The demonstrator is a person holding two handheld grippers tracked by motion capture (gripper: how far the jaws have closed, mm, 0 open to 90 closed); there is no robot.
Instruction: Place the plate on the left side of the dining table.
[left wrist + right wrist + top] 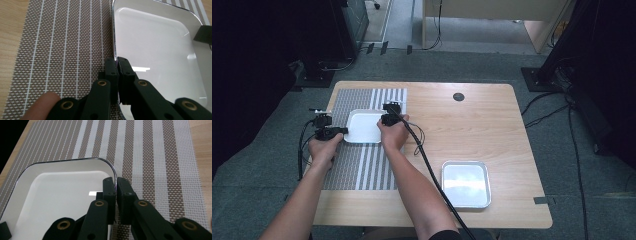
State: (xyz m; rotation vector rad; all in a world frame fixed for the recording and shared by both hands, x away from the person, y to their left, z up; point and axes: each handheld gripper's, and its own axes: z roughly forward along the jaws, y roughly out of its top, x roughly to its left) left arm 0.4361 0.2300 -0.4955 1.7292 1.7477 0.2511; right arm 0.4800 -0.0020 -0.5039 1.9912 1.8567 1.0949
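A white rectangular tray lies on a striped woven placemat at the table's left half. My left gripper pinches the tray's left rim; in the left gripper view its jaws are shut on the thin edge of the tray, over the placemat. My right gripper clamps the opposite rim near a corner; the right gripper view shows its jaws shut on the rim of the tray. The tray looks empty.
A silver metal tray sits near the table's front right. A round black grommet marks the far middle of the wooden top. The right gripper's black cable trails back along the forearm.
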